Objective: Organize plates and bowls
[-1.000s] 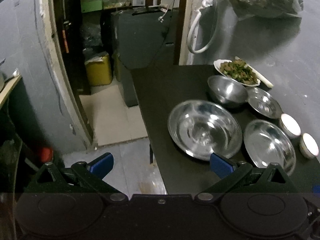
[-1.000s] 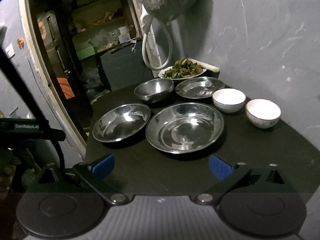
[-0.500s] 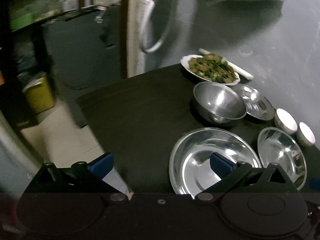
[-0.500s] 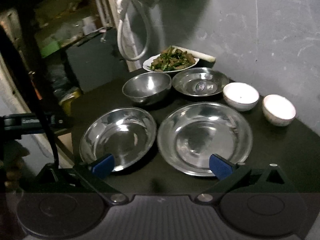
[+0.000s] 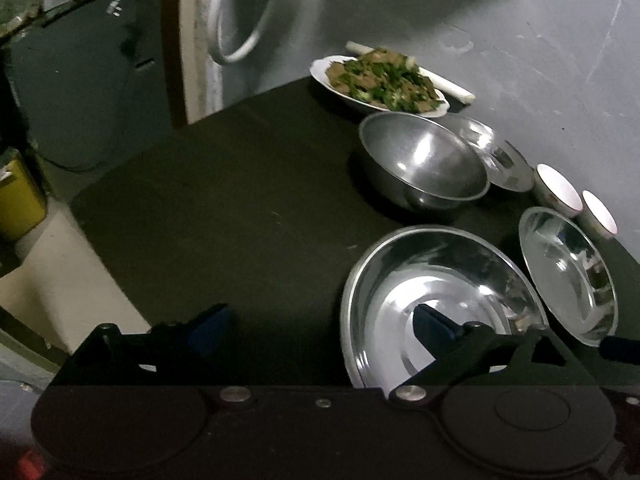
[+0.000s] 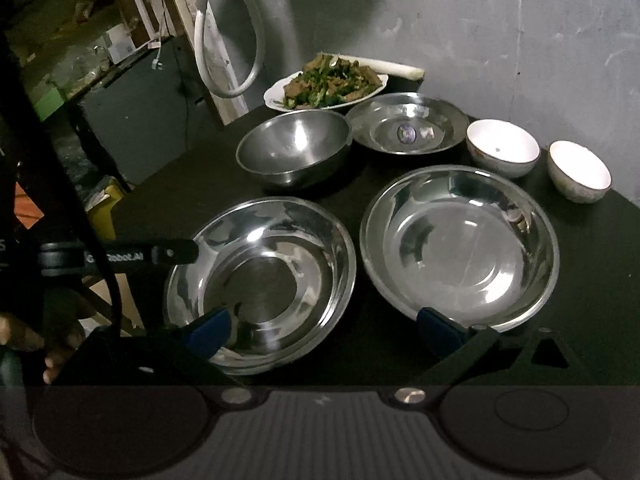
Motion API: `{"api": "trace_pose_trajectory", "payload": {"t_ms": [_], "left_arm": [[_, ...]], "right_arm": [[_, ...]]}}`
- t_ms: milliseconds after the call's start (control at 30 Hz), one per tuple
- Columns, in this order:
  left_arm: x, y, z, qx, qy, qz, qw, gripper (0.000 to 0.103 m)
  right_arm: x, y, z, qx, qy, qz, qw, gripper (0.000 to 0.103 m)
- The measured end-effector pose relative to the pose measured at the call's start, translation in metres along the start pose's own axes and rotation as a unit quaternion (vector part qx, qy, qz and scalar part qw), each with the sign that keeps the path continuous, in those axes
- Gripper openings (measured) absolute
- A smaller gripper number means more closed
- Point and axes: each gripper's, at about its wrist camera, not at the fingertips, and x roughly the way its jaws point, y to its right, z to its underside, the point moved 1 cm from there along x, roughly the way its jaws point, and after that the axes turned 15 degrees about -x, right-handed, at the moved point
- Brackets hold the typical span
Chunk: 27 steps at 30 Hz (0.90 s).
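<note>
On the black table [image 5: 224, 216] stand two wide steel basins, left [image 6: 260, 280] and right [image 6: 460, 240], a deep steel bowl [image 6: 294, 148], a shallow steel plate [image 6: 408, 124] and two white bowls [image 6: 502, 146] [image 6: 580, 170]. My left gripper [image 5: 320, 328] is open, its right finger over the left basin [image 5: 436, 300]. My right gripper [image 6: 324, 328] is open, above the near rims of both basins, holding nothing. The left gripper's body [image 6: 120, 256] shows at the left basin's far-left rim.
A white plate of cooked greens and meat [image 6: 326, 84] sits at the back by the grey wall. A white hose loop [image 6: 228, 40] hangs by the doorframe. The table's left edge drops to the floor, with a yellow container [image 5: 16, 196] beyond.
Both grippers have moved forward and down toward the basins. The left gripper swung right, over the table, and its right finger now hangs over the left basin.
</note>
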Motion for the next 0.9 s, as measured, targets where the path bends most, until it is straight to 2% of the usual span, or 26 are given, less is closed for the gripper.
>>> {"api": "trace_pose_trajectory", "payload": {"t_ms": [333, 600, 900], "left_arm": [[0.012, -0.003, 0.003, -0.002, -0.031, 0.035, 0.9989, 0.068], [0.014, -0.003, 0.003, 0.000, -0.032, 0.044, 0.9985, 0.055], [0.015, -0.004, 0.002, 0.007, -0.030, 0.051, 0.9982, 0.050]], "right_arm": [[0.014, -0.004, 0.004, 0.049, -0.027, -0.025, 0.998, 0.088], [0.020, -0.008, 0.009, 0.059, -0.039, -0.014, 0.997, 0.084], [0.026, -0.015, 0.009, 0.052, -0.046, -0.005, 0.998, 0.076]]}}
